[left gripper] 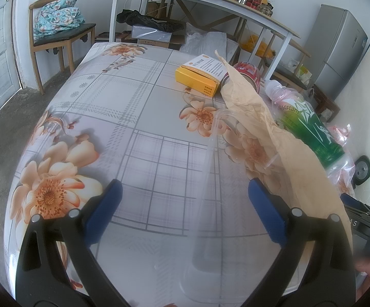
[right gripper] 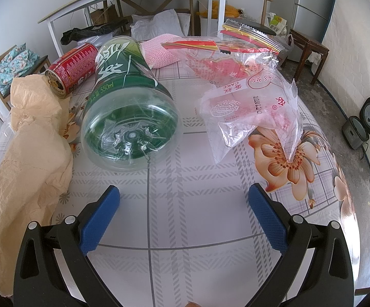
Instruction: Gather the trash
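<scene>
Left hand-held gripper [left gripper: 185, 209] wide, holding nothing, over surface [left gripper: 133, 107] w/ floral cloth. Right hand-held gripper [right gripper: 184, 211] wide too, empty. Green bottle [right gripper: 126, 102] on its side just ahead, beside tan crumpled paper [right gripper: 29, 148]; red can [right gripper: 69, 66] behind; clear wrapper [right gripper: 249, 97] toward right edge. Yellow box [left gripper: 200, 74] near far edge. Clear bag [left gripper: 210, 204], prob. plastic, at near edge.

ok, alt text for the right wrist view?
Open right claw hovers empty over a floral tablecloth, facing the base of a green plastic bottle lying on its side. Crumpled tan paper and a red can lie left, clear snack wrappers right.
</scene>
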